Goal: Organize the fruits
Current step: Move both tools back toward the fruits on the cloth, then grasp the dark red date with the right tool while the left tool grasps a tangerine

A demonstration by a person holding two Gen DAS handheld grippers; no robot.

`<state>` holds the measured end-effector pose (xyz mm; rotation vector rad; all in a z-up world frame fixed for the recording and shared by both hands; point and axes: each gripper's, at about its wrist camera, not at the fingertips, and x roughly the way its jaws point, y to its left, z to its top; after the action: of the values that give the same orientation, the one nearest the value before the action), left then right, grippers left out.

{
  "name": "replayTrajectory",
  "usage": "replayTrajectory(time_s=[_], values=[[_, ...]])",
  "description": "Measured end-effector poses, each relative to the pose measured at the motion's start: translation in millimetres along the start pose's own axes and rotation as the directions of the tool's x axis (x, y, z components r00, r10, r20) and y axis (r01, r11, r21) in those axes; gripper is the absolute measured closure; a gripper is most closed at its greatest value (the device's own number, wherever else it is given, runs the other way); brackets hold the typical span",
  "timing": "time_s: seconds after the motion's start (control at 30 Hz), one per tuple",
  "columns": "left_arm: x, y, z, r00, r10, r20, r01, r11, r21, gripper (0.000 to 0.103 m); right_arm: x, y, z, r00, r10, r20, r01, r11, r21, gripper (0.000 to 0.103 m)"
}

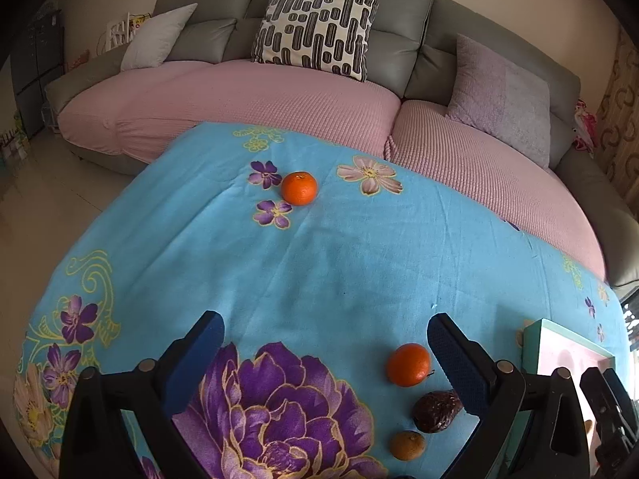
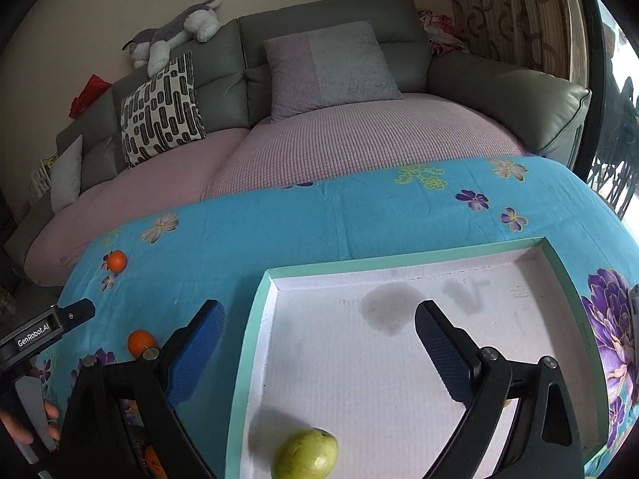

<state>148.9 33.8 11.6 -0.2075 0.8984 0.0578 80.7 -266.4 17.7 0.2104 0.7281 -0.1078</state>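
Sofa behind, floral cloth (image 1: 319, 263) | my left gripper (image 1: 325, 353) agape, empty; oranges (image 1: 408, 364), date (image 1: 437, 410) beside its right finger | right gripper (image 2: 319, 343) agape over tray (image 2: 255, 319); guava (image 2: 305, 455) inside | risk: finger nudges round orange, it rolls away

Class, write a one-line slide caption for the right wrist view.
Open right gripper above a green-rimmed tray holding one green fruit; oranges wait outside.
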Motion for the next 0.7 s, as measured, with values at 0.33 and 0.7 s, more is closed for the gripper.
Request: replayTrajectory(time_s=[0.33,0.7], values=[[11.3,6.6,10.4,0.999,-0.036,-0.034,0.036,0.999,0.001,0.000,29.4,89.8,-8.4,0.981,0.149,-0.126,-0.174,0.961,-0.213,0.007],[47.7,-4.2,-2.1,0.976,-0.121,-0.184,0.125,0.992,0.011,0.004,69.2,128.7,-39.1,0.943,0.121,-0.310,-0.221,0.924,-0.312,0.008]])
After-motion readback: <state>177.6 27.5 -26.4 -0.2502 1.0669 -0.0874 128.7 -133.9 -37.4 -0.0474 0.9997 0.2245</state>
